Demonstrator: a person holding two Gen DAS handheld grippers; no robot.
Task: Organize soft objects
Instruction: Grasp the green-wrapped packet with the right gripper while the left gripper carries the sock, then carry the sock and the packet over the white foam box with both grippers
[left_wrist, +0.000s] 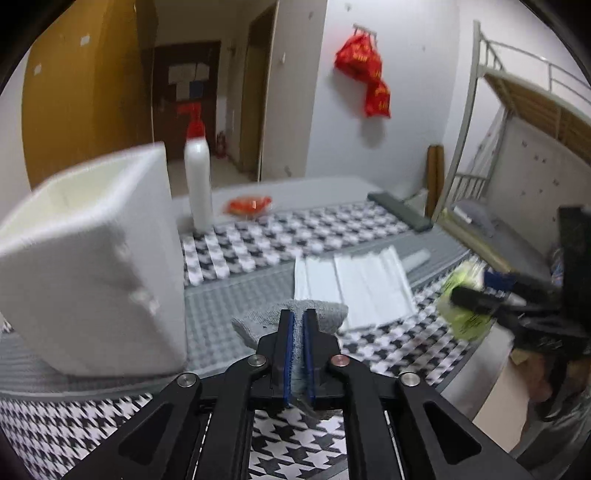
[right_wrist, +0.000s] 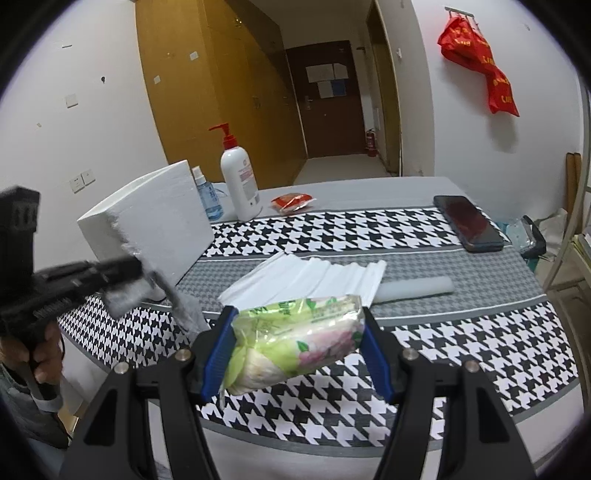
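We have the left gripper (left_wrist: 298, 328) clenched on a grey sock (left_wrist: 325, 314), low in the centre of the left wrist view, beside the white foam box (left_wrist: 92, 266) at the left. It is limp, light cloth, so a pinch on a bunched fold should hold; a loose edge may slip. The right gripper (right_wrist: 299, 334) grasps a green tissue pack (right_wrist: 295, 339) by its ends, at the lower centre of its view above the houndstooth table (right_wrist: 480, 350). We judge the wrapper slick and squashy, so firm pressure across the ends suits it.
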